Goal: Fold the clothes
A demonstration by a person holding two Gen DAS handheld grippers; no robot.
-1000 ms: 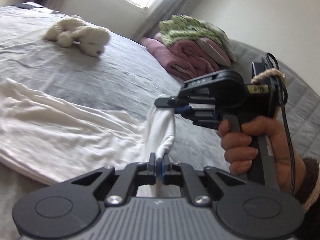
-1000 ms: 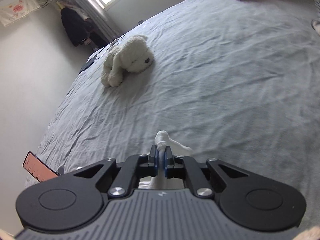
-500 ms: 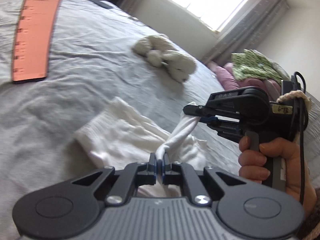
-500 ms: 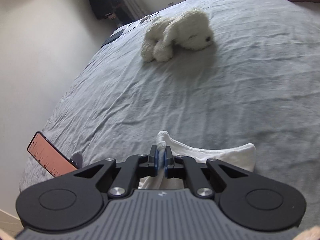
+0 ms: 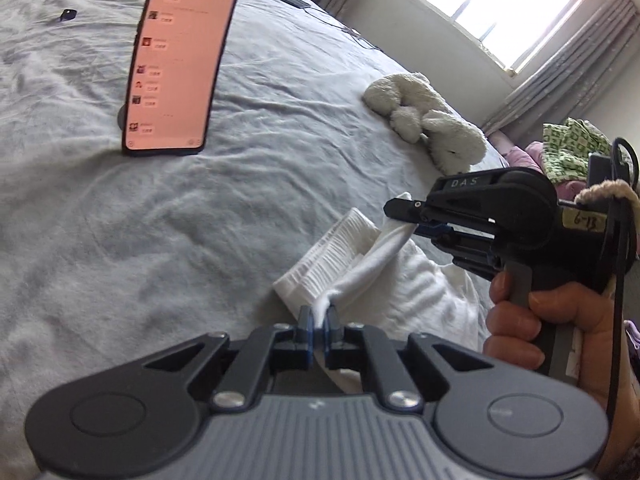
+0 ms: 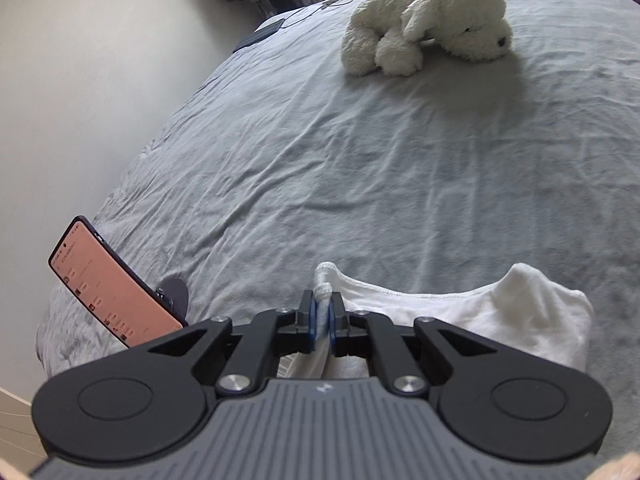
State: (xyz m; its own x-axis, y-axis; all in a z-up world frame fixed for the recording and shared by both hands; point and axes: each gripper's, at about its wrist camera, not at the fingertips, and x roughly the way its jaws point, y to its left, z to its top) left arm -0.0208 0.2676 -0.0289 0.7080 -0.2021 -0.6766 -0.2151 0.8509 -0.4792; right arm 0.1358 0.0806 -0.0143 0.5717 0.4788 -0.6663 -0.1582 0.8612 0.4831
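Observation:
A white garment (image 5: 404, 292) lies bunched on the grey bed, with a ribbed hem (image 5: 332, 252) on its left side. My left gripper (image 5: 319, 320) is shut on a twisted edge of it. My right gripper (image 5: 404, 216) is shut on the same edge a little further along, so the cloth stretches between them. In the right wrist view the right gripper (image 6: 323, 312) pinches the white garment (image 6: 480, 312), which spreads to the right under it.
A phone (image 5: 180, 60) with an orange screen stands propped on the grey bed (image 5: 120, 220) at far left; it also shows in the right wrist view (image 6: 112, 284). A white plush dog (image 5: 428, 120) (image 6: 424, 24) lies beyond. Folded clothes (image 5: 572, 148) are stacked at far right.
Both grippers have carried the held edge across the bed toward the phone. The garment has gone from spread out to doubled over and bunched.

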